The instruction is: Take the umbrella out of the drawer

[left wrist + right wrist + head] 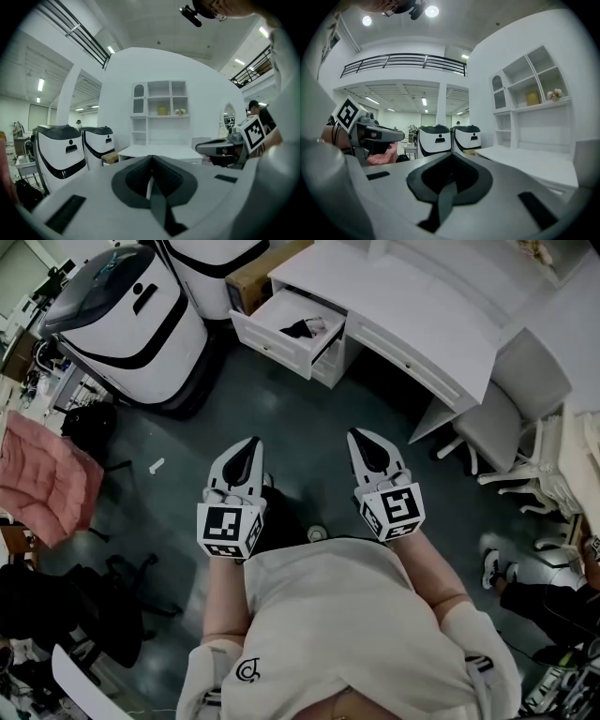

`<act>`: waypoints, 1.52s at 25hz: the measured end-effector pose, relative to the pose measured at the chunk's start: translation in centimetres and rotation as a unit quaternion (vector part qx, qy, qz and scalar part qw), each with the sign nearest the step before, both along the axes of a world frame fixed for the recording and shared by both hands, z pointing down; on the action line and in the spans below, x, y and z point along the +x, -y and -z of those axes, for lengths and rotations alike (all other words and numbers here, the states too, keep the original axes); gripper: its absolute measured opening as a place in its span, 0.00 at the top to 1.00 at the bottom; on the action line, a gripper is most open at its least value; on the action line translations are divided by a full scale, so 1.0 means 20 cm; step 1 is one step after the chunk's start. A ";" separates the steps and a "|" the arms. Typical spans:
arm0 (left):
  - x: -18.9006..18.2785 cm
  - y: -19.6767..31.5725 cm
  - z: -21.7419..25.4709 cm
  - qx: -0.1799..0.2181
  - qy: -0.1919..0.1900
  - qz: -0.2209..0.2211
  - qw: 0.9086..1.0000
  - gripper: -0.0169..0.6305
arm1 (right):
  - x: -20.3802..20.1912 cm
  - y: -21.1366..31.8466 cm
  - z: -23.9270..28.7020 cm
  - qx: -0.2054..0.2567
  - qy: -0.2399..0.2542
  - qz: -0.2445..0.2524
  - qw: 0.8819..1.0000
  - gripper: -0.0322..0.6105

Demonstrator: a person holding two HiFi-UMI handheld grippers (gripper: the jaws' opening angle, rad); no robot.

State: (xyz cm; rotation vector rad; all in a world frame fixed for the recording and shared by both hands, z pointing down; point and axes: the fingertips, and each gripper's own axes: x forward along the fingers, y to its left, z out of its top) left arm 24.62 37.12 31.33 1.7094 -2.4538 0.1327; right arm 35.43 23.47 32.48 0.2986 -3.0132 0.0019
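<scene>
1. Left gripper (249,448): the jaws are pressed together with nothing between them. They have to part before reaching in, since a closed tip would likely just push the umbrella deeper.
2. Umbrella (302,328): probably the dark bundle lying in the open drawer (272,322) at the desk's left end, well apart from both grippers. It is too small from here to tell handle from canopy. A grab could catch loose fabric and slip, or drag out the pale item beside it.
3. Drawer: the umbrella might snag on the front rim as it is lifted out, which could jolt the drawer or make the umbrella fall.
4. Right gripper (362,442): also closed and empty. The two grippers sit side by side, and if both go into that narrow drawer they could knock each other or its walls.
5. Far left: a pink cushion (42,474) and a black bag (89,425) lie well off the path.
6. Two white machines (122,320) stand just left of the drawer, with a box (262,273) behind it. They crowd that side, so a wide left swing risks a bump.
7. Nothing stands between the grippers and the drawer. A small white scrap (156,466) lies on the floor to the left.
8. Right: the desk (403,310), then a chair (511,413), both beside the route rather than across it. Another person's shoes (497,568) are at the far right.
</scene>
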 end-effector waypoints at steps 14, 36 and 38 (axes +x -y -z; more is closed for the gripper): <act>-1.16 0.35 -0.02 -0.008 -0.005 -0.062 0.998 0.95 | -0.99 0.31 -0.01 -0.016 -0.002 -0.085 0.996 0.94; -1.88 1.44 -0.23 -0.074 -0.011 -0.232 0.970 0.95 | -1.67 1.12 -0.22 -0.064 -0.024 -0.221 0.973 0.94; -1.87 1.57 -0.27 -0.085 -0.004 -0.246 0.966 0.95 | -1.69 1.25 -0.23 -0.061 -0.023 -0.222 0.973 0.94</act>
